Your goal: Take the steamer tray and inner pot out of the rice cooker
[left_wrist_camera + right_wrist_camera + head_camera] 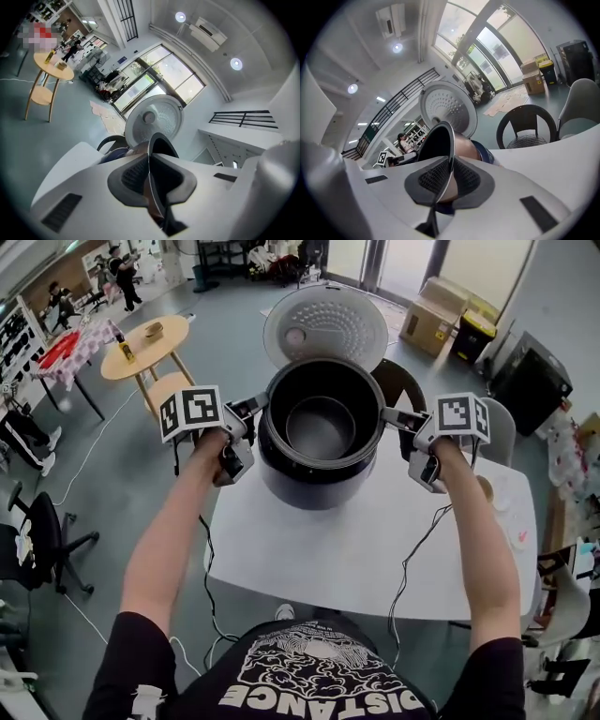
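Observation:
The rice cooker [298, 486] stands on the white table [356, 549] with its round white lid [325, 326] swung up behind it. The dark inner pot [321, 427] is raised out of the cooker's body, held level by its rim from both sides. My left gripper [258, 407] is shut on the rim's left edge, my right gripper [386, 414] on its right edge. In the left gripper view, the thin rim [149, 154] sits clamped between the pads [133, 176]. The right gripper view shows the pot's copper-coloured outside [464, 147] and the rim pinched between the pads [433, 178].
A dark chair [398, 381] stands just behind the table, a grey chair [502, 432] at its right. A round wooden table [145, 343] is off to the left, cardboard boxes [436, 320] on the floor beyond. Small white items [518, 538] lie at the table's right edge.

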Demonstrator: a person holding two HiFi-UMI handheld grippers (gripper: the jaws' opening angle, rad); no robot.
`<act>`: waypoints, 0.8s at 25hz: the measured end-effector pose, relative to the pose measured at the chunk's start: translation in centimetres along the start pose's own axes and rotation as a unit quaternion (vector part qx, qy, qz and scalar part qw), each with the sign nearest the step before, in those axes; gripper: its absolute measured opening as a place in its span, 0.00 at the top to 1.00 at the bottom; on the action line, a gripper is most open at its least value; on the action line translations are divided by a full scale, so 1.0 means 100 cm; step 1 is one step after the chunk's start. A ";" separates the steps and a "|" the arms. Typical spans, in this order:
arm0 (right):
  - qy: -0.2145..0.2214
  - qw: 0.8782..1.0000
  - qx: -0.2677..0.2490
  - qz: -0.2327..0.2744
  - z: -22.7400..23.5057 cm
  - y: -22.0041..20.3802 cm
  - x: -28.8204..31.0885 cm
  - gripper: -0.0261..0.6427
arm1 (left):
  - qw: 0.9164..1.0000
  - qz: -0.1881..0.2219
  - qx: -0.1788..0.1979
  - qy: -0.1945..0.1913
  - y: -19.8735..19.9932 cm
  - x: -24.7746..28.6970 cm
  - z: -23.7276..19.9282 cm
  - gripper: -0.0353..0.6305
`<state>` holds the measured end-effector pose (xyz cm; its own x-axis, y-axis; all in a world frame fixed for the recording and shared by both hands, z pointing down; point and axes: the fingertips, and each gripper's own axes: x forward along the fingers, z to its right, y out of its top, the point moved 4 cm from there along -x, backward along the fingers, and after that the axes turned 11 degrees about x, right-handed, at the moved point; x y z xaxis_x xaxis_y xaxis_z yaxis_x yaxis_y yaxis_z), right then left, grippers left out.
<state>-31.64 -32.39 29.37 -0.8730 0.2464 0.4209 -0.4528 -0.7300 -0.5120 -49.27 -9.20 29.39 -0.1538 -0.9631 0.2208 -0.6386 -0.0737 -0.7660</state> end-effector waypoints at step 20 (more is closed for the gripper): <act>-0.052 0.973 0.010 0.223 -0.039 -0.086 -0.198 0.90 | 0.979 -0.018 0.093 -0.182 -0.032 -0.007 0.149 0.90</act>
<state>-11.20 -28.51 22.48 -0.9587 -0.1625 0.2335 -0.0284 -0.7619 -0.6471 -35.83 -12.12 22.67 0.1673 -0.9849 0.0456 -0.4847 -0.1224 -0.8661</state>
